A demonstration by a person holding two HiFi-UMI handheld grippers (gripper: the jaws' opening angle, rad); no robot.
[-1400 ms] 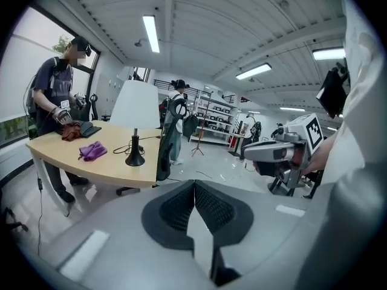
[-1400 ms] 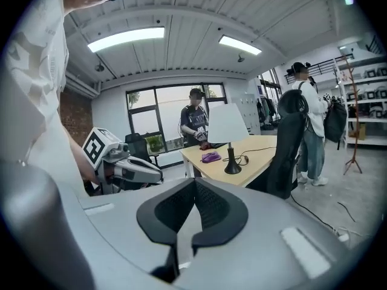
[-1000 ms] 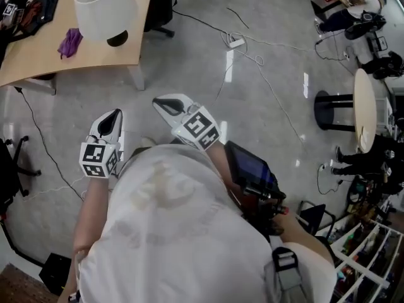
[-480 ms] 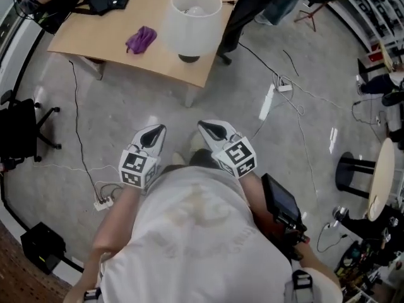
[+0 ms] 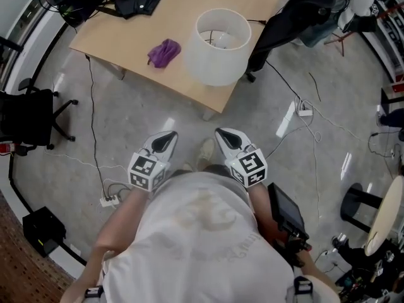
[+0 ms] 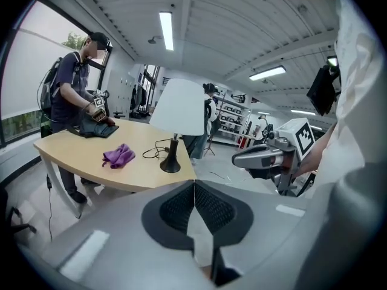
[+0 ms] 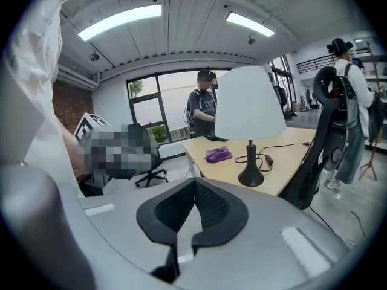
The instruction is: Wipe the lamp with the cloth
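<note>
A lamp with a white shade (image 5: 219, 45) and a black base (image 6: 170, 164) stands near the corner of a wooden table (image 5: 189, 5). A crumpled purple cloth (image 5: 163, 52) lies on the table left of the lamp; the same cloth (image 7: 218, 154) shows in the right gripper view beside the lamp (image 7: 250, 103). My left gripper (image 5: 165, 142) and right gripper (image 5: 228, 137) hang over the floor short of the table, side by side. Both are shut with nothing between the jaws. The left gripper (image 6: 194, 189) and the right gripper (image 7: 195, 190) point toward the table.
A person (image 6: 75, 86) stands at the table's far end by a dark bag (image 5: 139, 0). A black office chair (image 5: 287, 24) sits right of the table, another chair (image 5: 31, 115) at left. Cables (image 5: 303, 112) and a power strip (image 5: 108, 200) lie on the floor.
The view has swung so the table and lamp sit nearer and more centred. Both grippers have come closer to the table, still shut and side by side.
</note>
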